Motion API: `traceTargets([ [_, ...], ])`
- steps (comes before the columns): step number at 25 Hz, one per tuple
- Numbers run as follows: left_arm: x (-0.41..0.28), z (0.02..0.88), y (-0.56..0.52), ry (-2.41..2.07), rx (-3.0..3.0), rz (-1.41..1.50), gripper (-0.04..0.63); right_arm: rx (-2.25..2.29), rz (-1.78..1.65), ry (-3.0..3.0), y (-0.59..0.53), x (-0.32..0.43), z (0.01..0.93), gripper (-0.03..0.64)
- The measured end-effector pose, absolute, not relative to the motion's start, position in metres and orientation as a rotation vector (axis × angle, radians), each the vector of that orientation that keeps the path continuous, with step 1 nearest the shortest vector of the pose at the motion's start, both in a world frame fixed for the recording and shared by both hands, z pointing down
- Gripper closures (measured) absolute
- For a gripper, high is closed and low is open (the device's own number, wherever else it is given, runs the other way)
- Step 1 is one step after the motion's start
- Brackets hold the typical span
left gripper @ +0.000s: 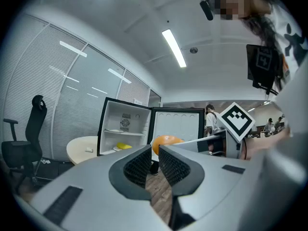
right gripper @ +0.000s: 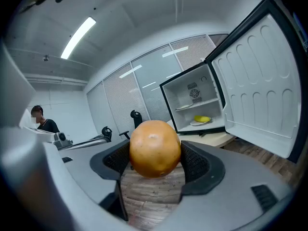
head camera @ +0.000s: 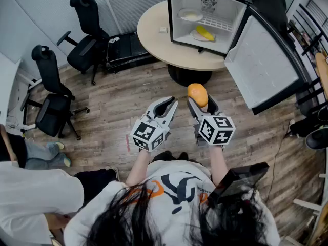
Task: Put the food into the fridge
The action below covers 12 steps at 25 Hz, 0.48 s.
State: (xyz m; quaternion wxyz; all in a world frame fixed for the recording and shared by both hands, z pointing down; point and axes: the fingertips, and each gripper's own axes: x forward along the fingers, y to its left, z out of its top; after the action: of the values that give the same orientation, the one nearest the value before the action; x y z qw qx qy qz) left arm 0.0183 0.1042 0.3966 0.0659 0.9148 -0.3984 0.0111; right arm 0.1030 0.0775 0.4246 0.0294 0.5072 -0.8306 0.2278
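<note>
Because the mini fridge (head camera: 231, 13) stands on the round table (head camera: 154, 31) with its door (head camera: 264, 60) swung fully open to the right, its white interior faces the person and nothing blocks the way in. The right gripper (right gripper: 156, 161) is clamped on an orange (right gripper: 155, 148): the round fruit sits between the two ribbed pads, which press its sides with the jaws spread wide to fit it. It is held out in front of the body, over the wooden floor (head camera: 118, 106) and well short of the table, so the food is not yet in the fridge. Holding it by the middle, at the widest part, probably keeps the smooth fruit from rolling out on the way.

The left gripper (head camera: 165, 107) hangs just beside the right one, its jaws drawn almost together with nothing between them; it seems kept free, since the door needs no more opening.

Inside the fridge, a yellow food item (head camera: 205, 33) lies on a plate on the lower level and another plate (head camera: 190, 15) rests on the wire shelf above, with bare room beside each. The step in hand looks like the carry toward that opening, and the low floor of the fridge seems the easier place to reach.
</note>
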Motion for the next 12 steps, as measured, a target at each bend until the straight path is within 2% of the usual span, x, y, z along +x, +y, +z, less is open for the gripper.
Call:
traceTargets([
  [12,0.032,0.399,0.088,-1.22,2.751,0.04,0.557,1.542,0.641,-2.589,0.061,0.115,0.422,0.291],
])
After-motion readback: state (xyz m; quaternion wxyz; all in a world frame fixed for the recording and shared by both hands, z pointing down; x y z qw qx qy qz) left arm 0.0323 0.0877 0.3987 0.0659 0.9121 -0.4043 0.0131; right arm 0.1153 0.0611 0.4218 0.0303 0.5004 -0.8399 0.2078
